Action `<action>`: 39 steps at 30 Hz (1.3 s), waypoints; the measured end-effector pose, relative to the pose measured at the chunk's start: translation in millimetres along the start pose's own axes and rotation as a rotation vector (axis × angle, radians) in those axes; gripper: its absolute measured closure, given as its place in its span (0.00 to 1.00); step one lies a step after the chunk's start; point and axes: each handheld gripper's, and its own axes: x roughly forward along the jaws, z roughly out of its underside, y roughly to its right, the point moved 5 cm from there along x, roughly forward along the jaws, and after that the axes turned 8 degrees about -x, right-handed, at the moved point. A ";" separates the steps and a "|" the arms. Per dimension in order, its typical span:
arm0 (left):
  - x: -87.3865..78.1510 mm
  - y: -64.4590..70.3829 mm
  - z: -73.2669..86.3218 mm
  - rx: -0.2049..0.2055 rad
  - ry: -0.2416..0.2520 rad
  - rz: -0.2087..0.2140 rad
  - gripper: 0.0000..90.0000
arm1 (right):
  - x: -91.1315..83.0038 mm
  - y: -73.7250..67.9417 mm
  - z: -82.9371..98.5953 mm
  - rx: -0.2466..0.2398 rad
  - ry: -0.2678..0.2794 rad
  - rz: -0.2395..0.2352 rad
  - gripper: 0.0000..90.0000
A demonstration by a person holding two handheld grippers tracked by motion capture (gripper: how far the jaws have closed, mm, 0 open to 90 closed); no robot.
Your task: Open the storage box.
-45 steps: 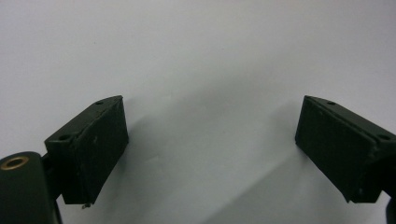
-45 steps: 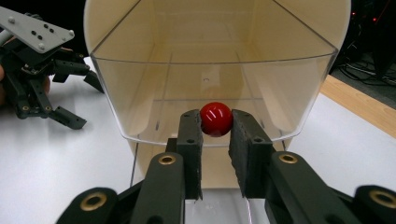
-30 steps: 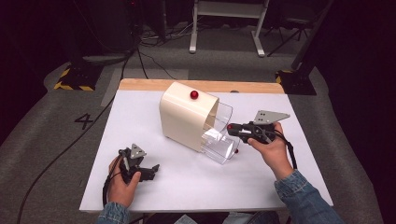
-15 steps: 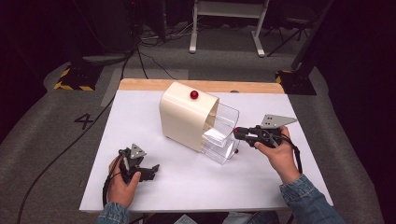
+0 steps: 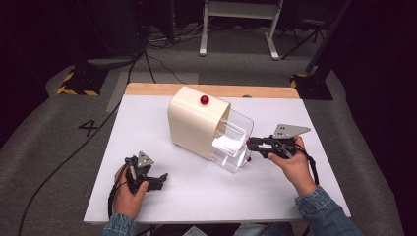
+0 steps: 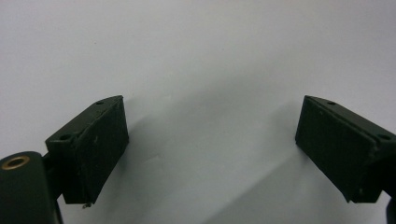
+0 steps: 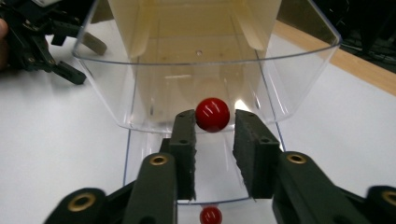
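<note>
A cream box (image 5: 194, 123) with a red knob on top (image 5: 204, 100) stands mid-table. A clear plastic drawer (image 5: 237, 140) sticks out of its right side. My right gripper (image 5: 251, 143) is at the drawer's front, shut on the drawer's small red knob (image 7: 212, 114), which sits between the jaw tips. Through the drawer's clear wall (image 7: 140, 93) I see into the cream box (image 7: 196, 28). My left gripper (image 5: 156, 179) rests low over the white table near the front left, open. Its jaws stand wide apart with bare table between them (image 6: 212, 154).
The white table top (image 5: 275, 191) has a wooden strip along its far edge (image 5: 255, 91). A second small red spot (image 7: 210, 215) shows below the drawer front. Cables and stand legs lie on the floor beyond (image 5: 236, 29). The left gripper (image 7: 42, 37) appears past the drawer.
My right gripper has moved to the right with the red knob, and the clear drawer has come farther out of the box. The left gripper has stayed put.
</note>
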 end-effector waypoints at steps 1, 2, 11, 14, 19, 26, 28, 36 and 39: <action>0.3 0.2 0.0 -0.002 0.004 -0.001 0.11 | 0.2 0.4 1.4 0.000 -0.005 0.002 0.75; 0.1 0.2 0.0 -0.002 0.001 0.000 0.11 | 0.3 0.7 3.5 0.004 -0.012 0.002 0.75; 0.1 0.0 0.0 -0.002 0.000 0.000 0.11 | -10.8 1.7 10.4 0.016 -0.017 0.020 0.66; 0.4 0.3 -0.2 -0.008 0.003 0.003 0.11 | -18.6 2.3 11.4 0.015 -0.020 0.031 0.63; 0.4 0.2 -0.3 -0.008 0.001 0.005 0.11 | -33.4 4.2 11.2 0.029 -0.021 0.052 0.56; -0.3 0.3 -0.3 -0.003 0.001 -0.003 0.11 | -58.1 8.2 16.9 0.043 -0.044 0.084 0.39; -1.4 0.0 -0.4 -0.001 0.006 -0.004 0.12 | -64.6 9.9 22.0 0.041 -0.064 0.096 0.36; -11.4 -2.1 4.4 0.003 -0.034 -0.002 0.19 | -85.6 19.8 54.3 0.076 -0.129 0.139 0.30; -13.0 -2.2 5.8 0.003 -0.039 -0.002 0.18 | -93.6 23.1 67.9 0.092 -0.147 0.154 0.29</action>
